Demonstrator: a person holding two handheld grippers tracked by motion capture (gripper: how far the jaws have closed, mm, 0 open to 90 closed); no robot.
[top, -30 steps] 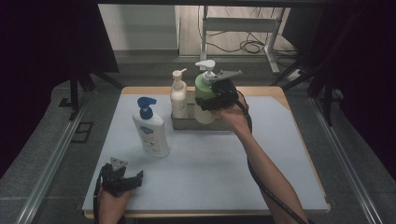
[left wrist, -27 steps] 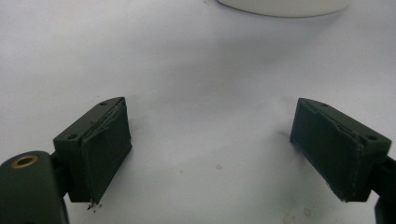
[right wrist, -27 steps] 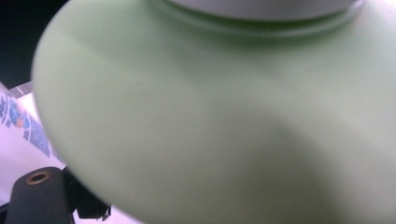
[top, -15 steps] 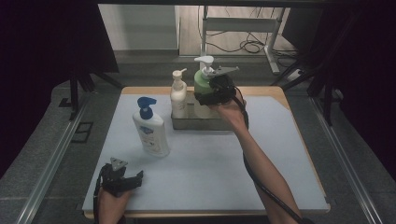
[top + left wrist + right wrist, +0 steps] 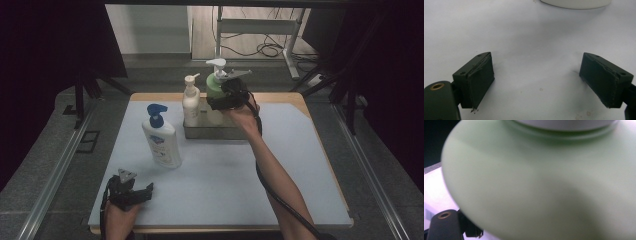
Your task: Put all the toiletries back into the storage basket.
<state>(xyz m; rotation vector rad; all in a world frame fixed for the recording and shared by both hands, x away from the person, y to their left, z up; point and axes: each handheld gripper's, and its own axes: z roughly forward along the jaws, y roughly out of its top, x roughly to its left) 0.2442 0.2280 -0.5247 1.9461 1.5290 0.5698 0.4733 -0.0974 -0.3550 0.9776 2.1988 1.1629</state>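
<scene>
A pale green pump bottle (image 5: 213, 88) with a white pump head is upright at the metal tray (image 5: 215, 132), right of a slim white pump bottle (image 5: 190, 102) that stands in it. My right gripper (image 5: 217, 103) is shut on the green bottle's side. Whether its base rests on the tray floor is hidden. In the right gripper view the green bottle (image 5: 544, 182) sits blurred right against the lens, with one black finger (image 5: 472, 232) at the lower left. My left gripper (image 5: 143, 192) lies open on the mat at the front left, and nothing is between its pads (image 5: 480, 80).
A white bottle with a blue pump (image 5: 161, 141) stands on the pale mat (image 5: 225, 180) left of the tray, and its base (image 5: 576, 2) shows at the top of the left gripper view. The wooden table edge (image 5: 280, 96) runs behind the tray. Dark frames and floor cables lie beyond.
My right gripper has carried the green bottle a little farther back and slightly left over the tray. The left gripper has stayed where it was.
</scene>
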